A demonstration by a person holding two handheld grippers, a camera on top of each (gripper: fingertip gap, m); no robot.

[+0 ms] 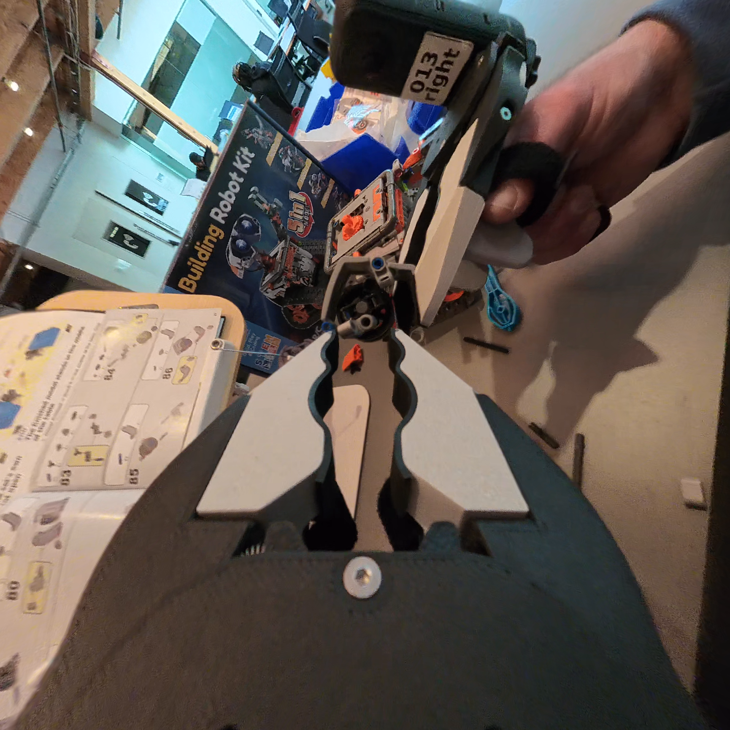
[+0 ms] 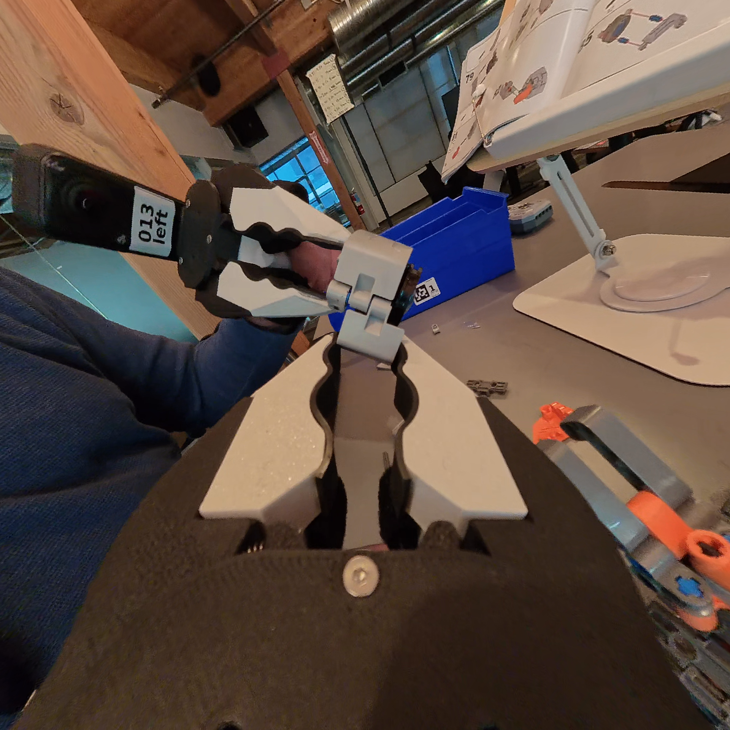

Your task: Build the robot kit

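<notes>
Both grippers, left gripper (image 2: 330, 282) and right gripper (image 2: 365, 351), jaws clamped on grey hinged part (image 2: 369, 292); uneven pull could pop it apart.

Each tool consisted of a black, rough-textured printed body with a silver hex-socket screw at its centre. The left tool (image 1: 361, 335) and right tool (image 2: 365, 349) each carried two white wedge-shaped fingers (image 1: 284, 426) lined with black wavy pads. A white label with black writing was fixed to each black camera housing (image 2: 79, 201). The person wore blue knit sleeves (image 2: 98, 395).
</notes>
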